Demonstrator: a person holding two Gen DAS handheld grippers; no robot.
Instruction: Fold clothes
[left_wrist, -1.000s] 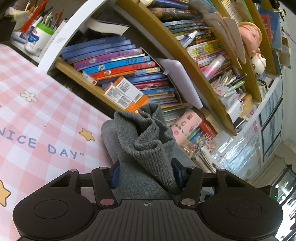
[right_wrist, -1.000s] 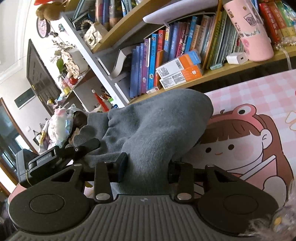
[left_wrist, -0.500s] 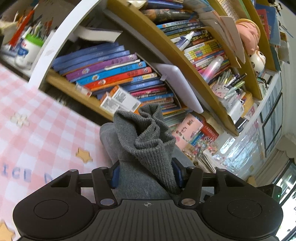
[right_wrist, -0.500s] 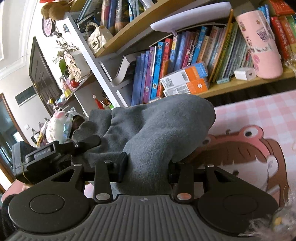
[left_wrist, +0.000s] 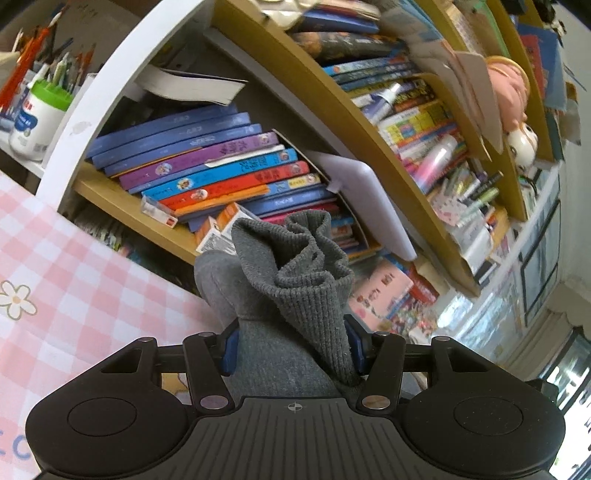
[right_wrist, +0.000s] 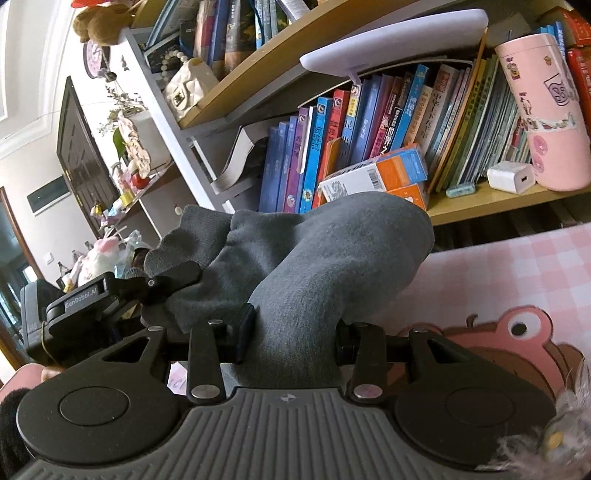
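A: Quick pass. What is the left gripper (left_wrist: 291, 339) doing?

B: It is clamping the grey knitted garment with a ribbed cuff (left_wrist: 295, 280). The jaws are closing in on a thick bunch of cloth, blue pads pressing both sides, and the ribbed end is sticking up crumpled past the fingertips.

A: And the right gripper (right_wrist: 295, 332)?

B: Same garment, smoother fleecy part (right_wrist: 332, 251). The jaws are sitting partly closed around a fat fold, gripping it. The left gripper is showing in that view too, at the far ribbed end.

A: So where is the garment lying?

B: It is hanging between the two grippers, lifted above the pink checked tablecloth with cartoon print (left_wrist: 55, 266), close to the wooden bookshelf packed with colourful books (right_wrist: 369, 147). I cannot tell whether any of it is touching the cloth.

A: Risks?

B: Both holds are taking wadded cloth, not a clean edge, so I am guessing any fold is coming out lumpy or skewed. The thick knit may be creeping out of the pads if the grippers pull apart. The orange and white cardboard boxes (right_wrist: 373, 177) are sitting just behind the fabric, so a swing back could be knocking them.
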